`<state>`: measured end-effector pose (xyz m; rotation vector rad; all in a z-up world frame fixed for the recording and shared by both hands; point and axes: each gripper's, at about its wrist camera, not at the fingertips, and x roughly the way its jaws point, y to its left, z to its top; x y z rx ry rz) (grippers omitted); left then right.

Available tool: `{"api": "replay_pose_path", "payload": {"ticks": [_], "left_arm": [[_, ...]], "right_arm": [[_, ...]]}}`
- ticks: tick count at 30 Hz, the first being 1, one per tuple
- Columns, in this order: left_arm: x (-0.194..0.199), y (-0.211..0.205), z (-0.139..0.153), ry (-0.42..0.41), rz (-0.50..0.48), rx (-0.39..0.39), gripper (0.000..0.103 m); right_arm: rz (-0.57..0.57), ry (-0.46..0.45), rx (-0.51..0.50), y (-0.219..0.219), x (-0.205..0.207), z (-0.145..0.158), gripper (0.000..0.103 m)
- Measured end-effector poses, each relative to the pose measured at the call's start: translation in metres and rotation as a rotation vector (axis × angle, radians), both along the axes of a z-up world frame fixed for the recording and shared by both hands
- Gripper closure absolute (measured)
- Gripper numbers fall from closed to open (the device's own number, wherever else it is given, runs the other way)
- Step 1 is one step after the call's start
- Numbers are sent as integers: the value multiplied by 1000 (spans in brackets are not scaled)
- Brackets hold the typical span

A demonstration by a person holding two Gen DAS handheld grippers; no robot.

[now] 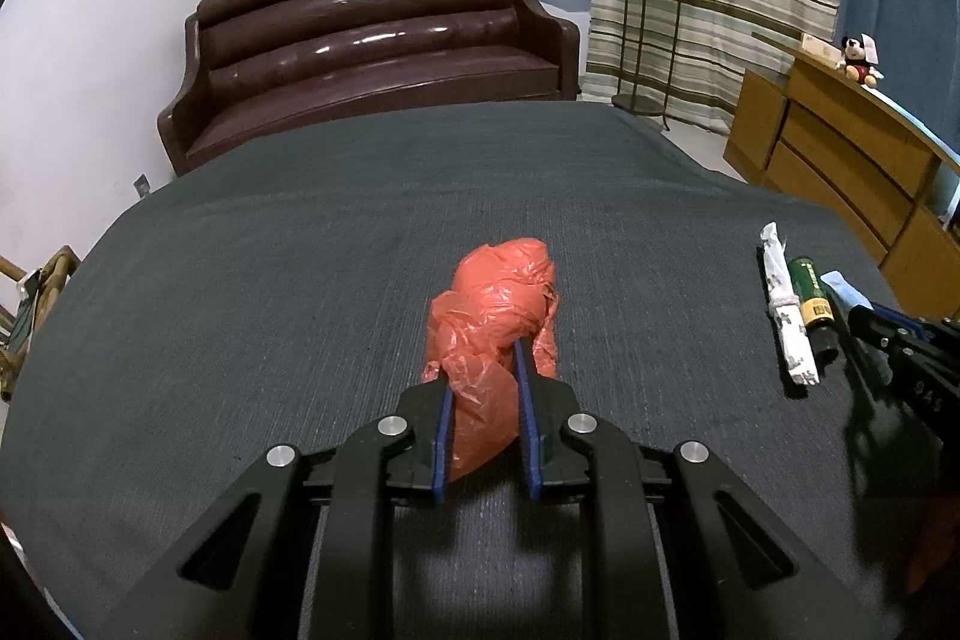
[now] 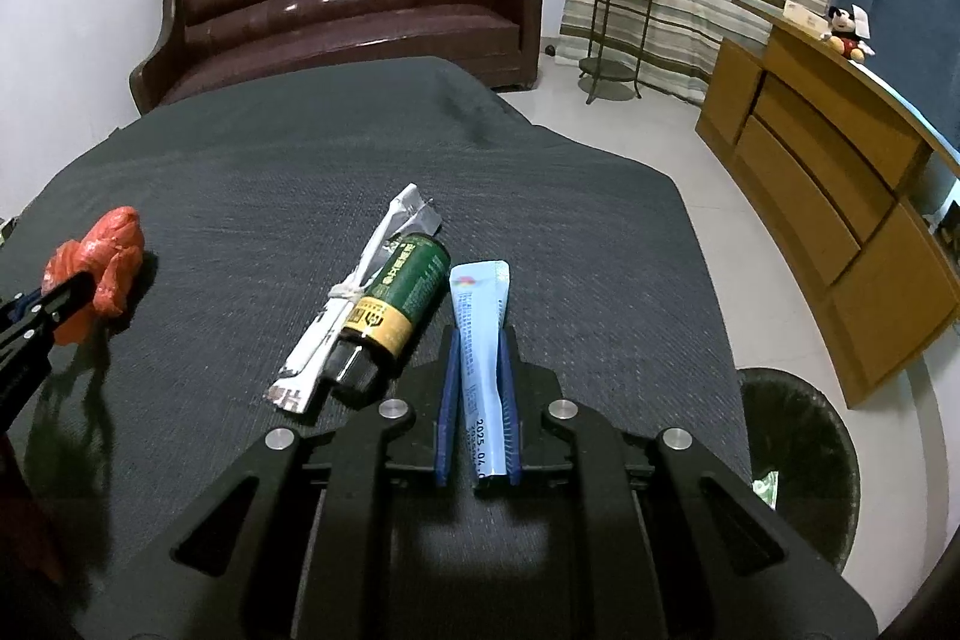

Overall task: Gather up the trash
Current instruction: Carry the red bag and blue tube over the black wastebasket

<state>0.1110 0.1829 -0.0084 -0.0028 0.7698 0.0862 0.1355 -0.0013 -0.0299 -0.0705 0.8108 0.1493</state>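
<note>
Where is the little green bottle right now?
The green bottle lies on the dark bedspread, in front of the right gripper and slightly left of it. It sits between a white wrapper and the blue packet that gripper holds.

Left gripper (image 1: 483, 370) and right gripper (image 2: 478, 358), each seen from its own wrist camera: both are built of matte black angular linkage arms with triangular cut-outs, joined by four round silver pivot screws set in a shallow arc. Each of the two fingers ends in a narrow blue pad (image 1: 443, 436) with a finely ribbed inner face (the ribbing is clearest on the right gripper). White characters are printed on the right gripper's black body where it enters the left wrist view, too small to read.
</note>
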Motion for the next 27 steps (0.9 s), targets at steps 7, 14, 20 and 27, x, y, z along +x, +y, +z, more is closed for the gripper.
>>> {"api": "replay_pose_path", "payload": {"ticks": [7,14,20,27], "left_arm": [[-13,-7,4,-7,-12,-8,84],[-28,-15,6,-16,-31,-7,84],[-31,-10,7,-18,-28,-5,84],[-27,-12,4,-7,-26,-2,84]], "right_arm": [[-13,-14,13,-9,-15,6,90],[-22,-8,18,-20,-35,4,90],[-11,11,10,-18,-39,0,90],[-15,42,2,-16,-34,-7,89]]}}
